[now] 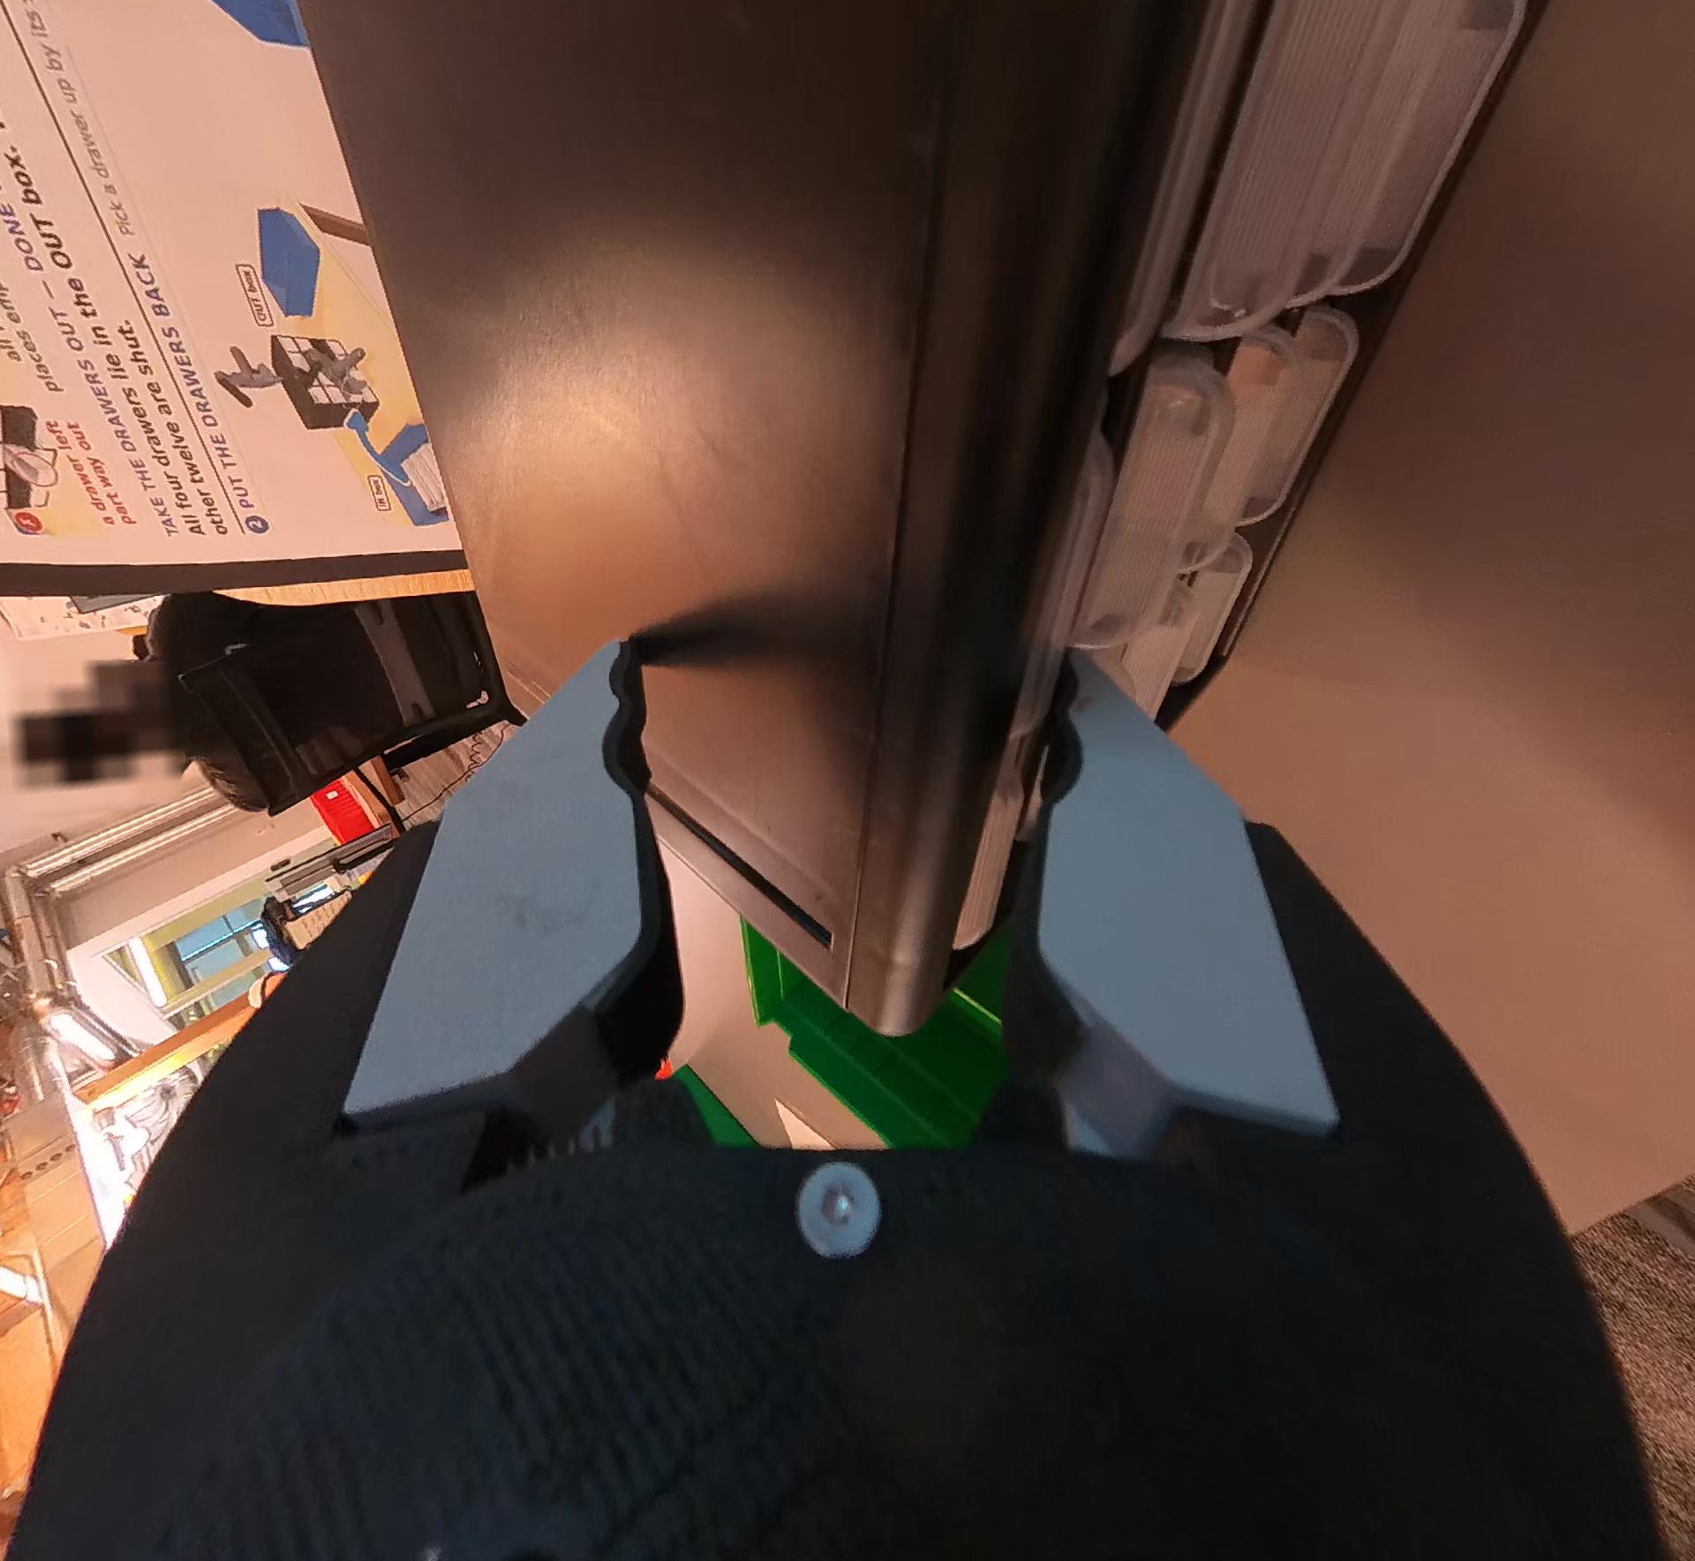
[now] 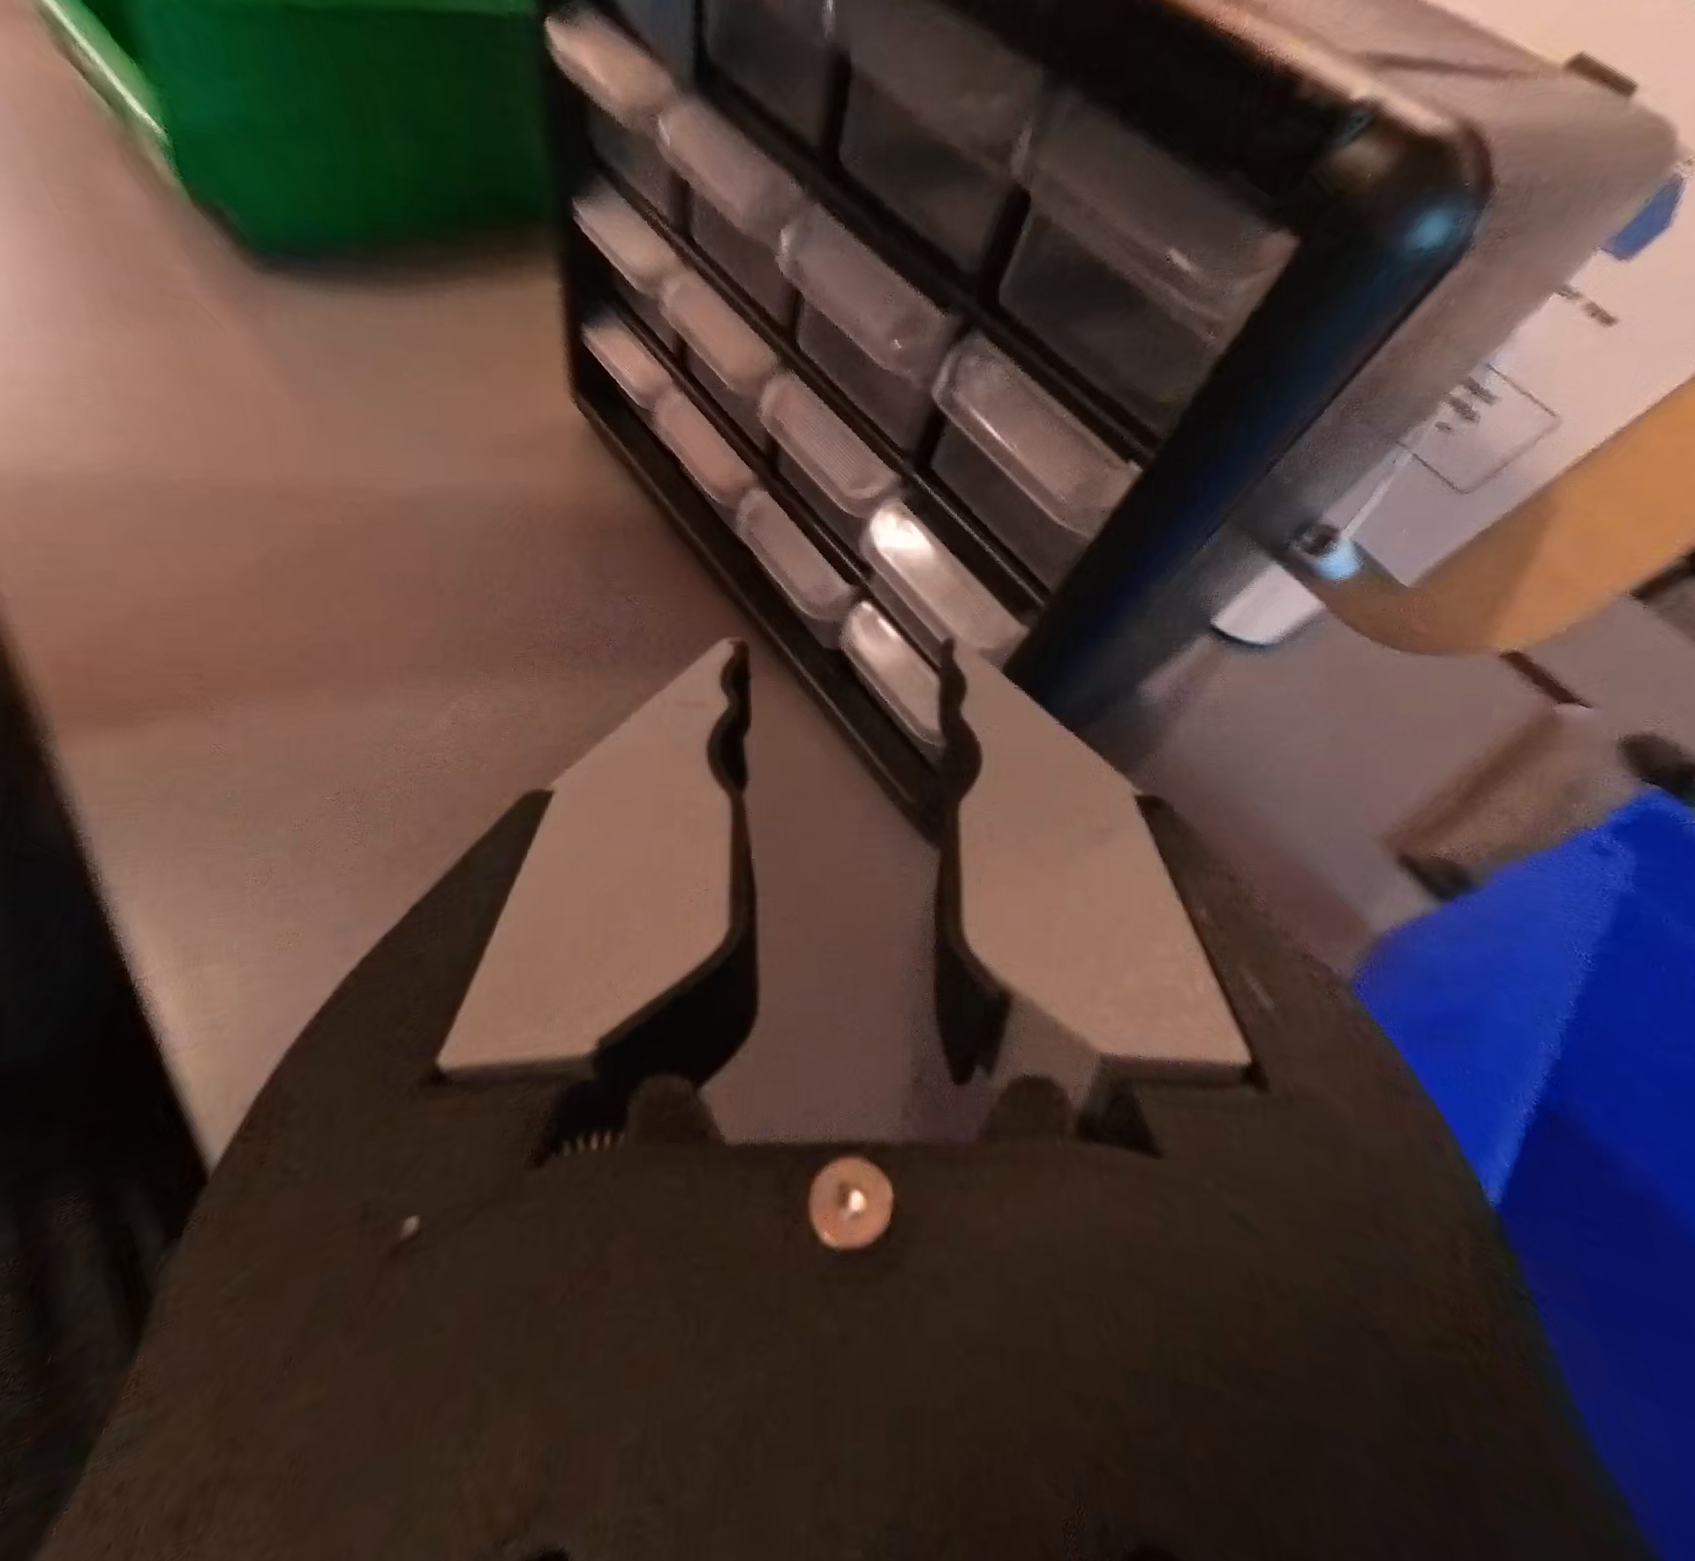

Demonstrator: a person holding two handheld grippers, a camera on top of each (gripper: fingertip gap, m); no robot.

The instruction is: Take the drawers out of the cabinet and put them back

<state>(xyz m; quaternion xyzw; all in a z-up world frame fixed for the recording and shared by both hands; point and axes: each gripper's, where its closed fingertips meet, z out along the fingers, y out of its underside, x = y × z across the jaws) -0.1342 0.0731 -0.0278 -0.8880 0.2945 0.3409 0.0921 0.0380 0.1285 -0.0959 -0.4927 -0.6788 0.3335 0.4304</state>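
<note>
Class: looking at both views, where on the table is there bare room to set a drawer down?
Free: the table between the green bin and the cabinet front. Crowded: right of the cabinet, by the blue bin.

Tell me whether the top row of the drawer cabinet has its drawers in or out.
Cannot tell. In the right wrist view the cabinet shows darker top-row bays, but blur hides whether drawers sit there; lower rows show clear drawers in place.

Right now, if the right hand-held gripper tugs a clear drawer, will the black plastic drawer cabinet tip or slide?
Probably held: the left hand-held gripper straddles the black plastic drawer cabinet's corner, though contact is unclear. Its clear plastic drawers look empty, so likely light. The smooth tabletop may let it slide.
</note>
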